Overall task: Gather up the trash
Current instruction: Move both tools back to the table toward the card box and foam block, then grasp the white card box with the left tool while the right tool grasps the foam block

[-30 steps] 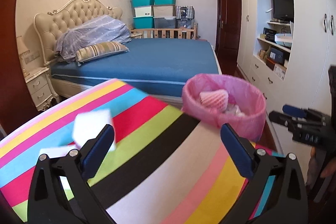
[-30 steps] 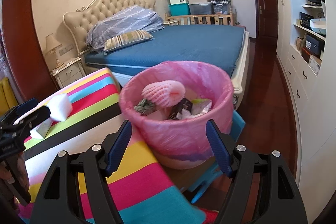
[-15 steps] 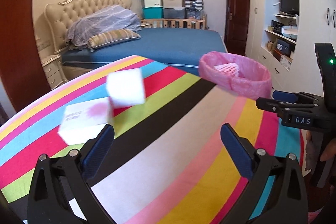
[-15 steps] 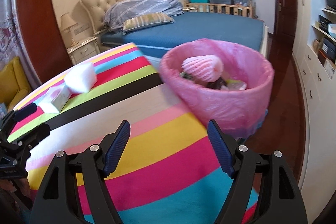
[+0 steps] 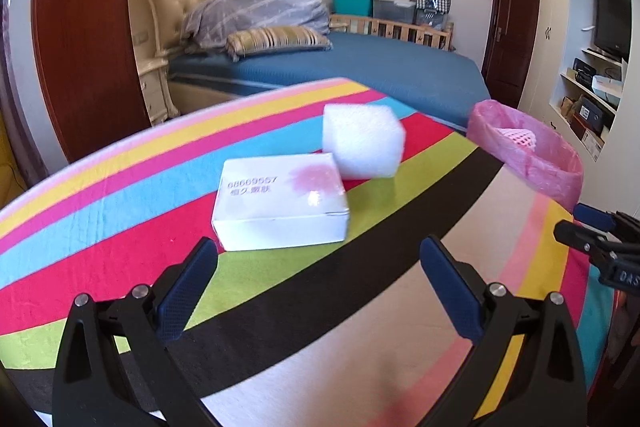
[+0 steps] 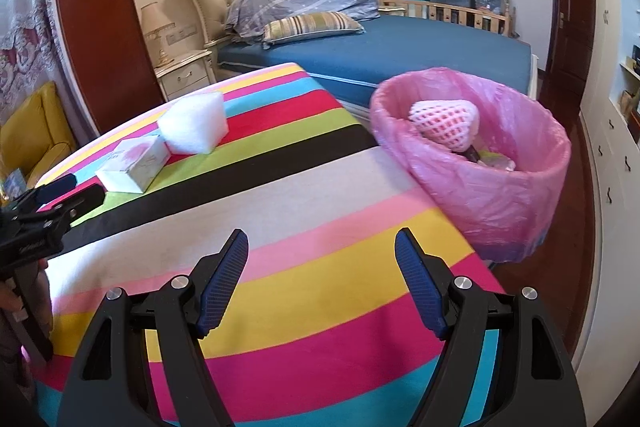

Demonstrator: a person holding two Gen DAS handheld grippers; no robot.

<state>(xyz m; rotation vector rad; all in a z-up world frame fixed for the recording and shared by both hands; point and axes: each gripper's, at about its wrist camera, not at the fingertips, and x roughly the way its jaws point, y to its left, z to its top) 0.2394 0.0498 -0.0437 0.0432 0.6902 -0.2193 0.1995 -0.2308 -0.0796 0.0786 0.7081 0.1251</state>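
Beside striped table (image 6: 320, 187), pink-lined bin (image 6: 500, 203) holds foam net (image 6: 446, 125).

We see a table draped in a cloth of bright multicoloured stripes (image 5: 120, 211). 2 things lie directly on it: a flat white cardboard box with a pink blotch on its lid (image 5: 280, 201) and, touching it at its 1 o'clock, a white foam block (image 5: 362, 141). In the right wrist view the cloth (image 6: 320, 227) carries the box (image 6: 134, 163) and the block (image 6: 194, 127) at 10 o'clock.
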